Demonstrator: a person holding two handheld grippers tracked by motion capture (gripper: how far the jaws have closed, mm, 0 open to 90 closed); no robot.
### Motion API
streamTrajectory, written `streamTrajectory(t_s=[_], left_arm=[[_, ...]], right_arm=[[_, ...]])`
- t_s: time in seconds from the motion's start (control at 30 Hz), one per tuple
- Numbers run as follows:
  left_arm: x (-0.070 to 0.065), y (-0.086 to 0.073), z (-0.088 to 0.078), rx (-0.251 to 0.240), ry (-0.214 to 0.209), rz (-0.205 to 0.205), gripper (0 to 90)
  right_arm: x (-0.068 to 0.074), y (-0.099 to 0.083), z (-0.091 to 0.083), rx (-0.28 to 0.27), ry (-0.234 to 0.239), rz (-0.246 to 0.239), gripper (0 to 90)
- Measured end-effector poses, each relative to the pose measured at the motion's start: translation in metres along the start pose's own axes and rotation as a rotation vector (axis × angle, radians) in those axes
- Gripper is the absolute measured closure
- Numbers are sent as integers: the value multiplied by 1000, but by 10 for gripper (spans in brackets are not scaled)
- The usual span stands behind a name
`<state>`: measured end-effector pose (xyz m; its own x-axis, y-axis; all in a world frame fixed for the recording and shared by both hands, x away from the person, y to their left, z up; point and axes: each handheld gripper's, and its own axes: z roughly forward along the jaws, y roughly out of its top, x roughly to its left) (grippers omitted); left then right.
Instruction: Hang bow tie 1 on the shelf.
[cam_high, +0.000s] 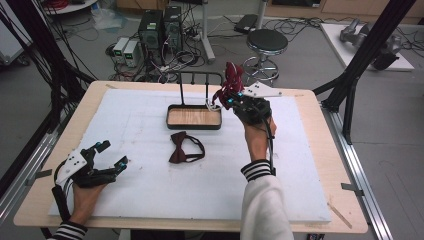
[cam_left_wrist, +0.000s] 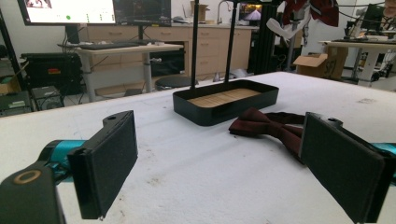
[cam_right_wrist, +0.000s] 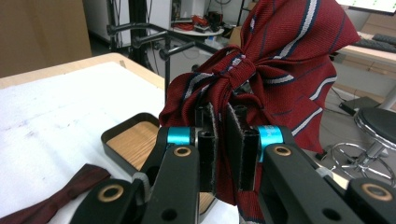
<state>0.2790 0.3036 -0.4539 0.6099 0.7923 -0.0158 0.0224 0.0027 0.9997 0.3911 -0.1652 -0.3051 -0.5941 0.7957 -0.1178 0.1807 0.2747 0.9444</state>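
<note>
Holding the striped red bow tie (cam_right_wrist: 261, 60) clamped between its pads, my right hand-held gripper (cam_high: 227, 98) stood raised over the far right corner of the black wooden-floored tray (cam_high: 194, 125), beside the tray's upright black rail (cam_high: 200, 75). My left hand-held gripper (cam_high: 106, 155) rested released, jaws spread wide with nothing between them, near the left front of the white-covered bench (cam_high: 125, 120). Between the two, a plain dark red bow tie (cam_high: 186, 147) lay flat on the bench just in front of the tray, apart from both grippers.
</note>
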Motion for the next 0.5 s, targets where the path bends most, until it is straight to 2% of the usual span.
streamTrajectory(t_s=[0.23,0.5], left_arm=[[0,0,0,-3,-4,-1,119],[0,0,0,-4,-4,-1,119]], right_arm=[[-7,9,12,0,-14,-5,831],[-16,10,21,5,-30,22,830]])
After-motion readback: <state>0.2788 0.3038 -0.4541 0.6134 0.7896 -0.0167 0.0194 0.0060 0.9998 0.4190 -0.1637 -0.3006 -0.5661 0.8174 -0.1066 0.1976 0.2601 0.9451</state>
